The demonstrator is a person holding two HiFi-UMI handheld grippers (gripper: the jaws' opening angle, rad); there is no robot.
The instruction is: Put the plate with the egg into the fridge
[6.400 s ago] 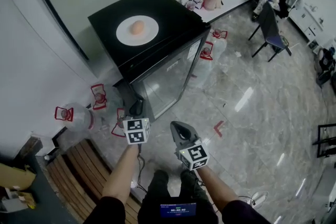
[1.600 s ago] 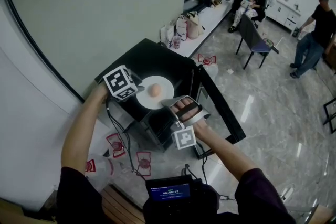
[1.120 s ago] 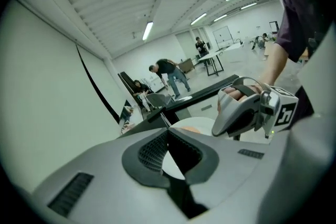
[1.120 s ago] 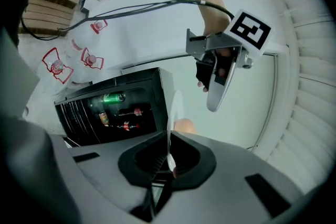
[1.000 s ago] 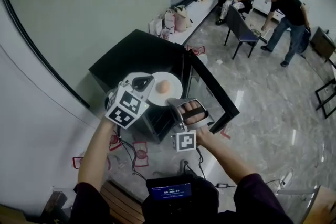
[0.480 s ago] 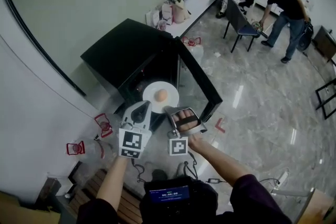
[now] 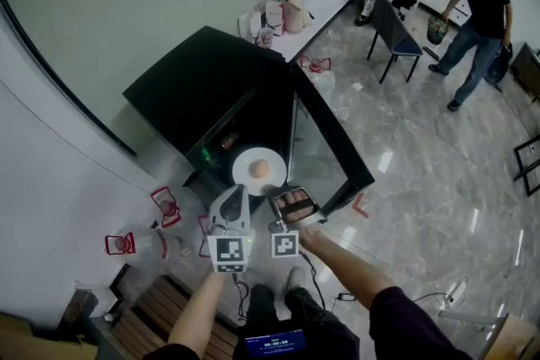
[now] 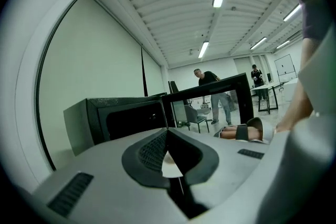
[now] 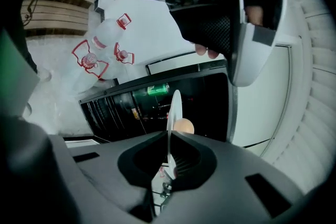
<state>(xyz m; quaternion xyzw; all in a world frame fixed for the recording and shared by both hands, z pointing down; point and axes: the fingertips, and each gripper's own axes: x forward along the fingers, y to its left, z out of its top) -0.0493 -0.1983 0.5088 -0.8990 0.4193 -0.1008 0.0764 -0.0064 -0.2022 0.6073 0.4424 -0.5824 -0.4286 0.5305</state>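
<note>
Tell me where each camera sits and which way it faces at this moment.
Head view: on the person's head, looking steeply down at the open fridge; both forearms show, left tool and right tool shut on the plate carrying the egg.
Left gripper view: rides the left tool, facing fridge and door; the right hand shows.
Right gripper view: rides the right tool, rolled sideways, facing the fridge's inside; left tool shows.
Shared: all see plate and fridge.

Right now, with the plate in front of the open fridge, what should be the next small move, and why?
Probably slide the plate straight forward into the fridge, keeping it level. The left gripper and right gripper both have their jaws shut on its near rim, the door stands open, and the egg lies loose on the plate, so a tilt could roll it.
</note>
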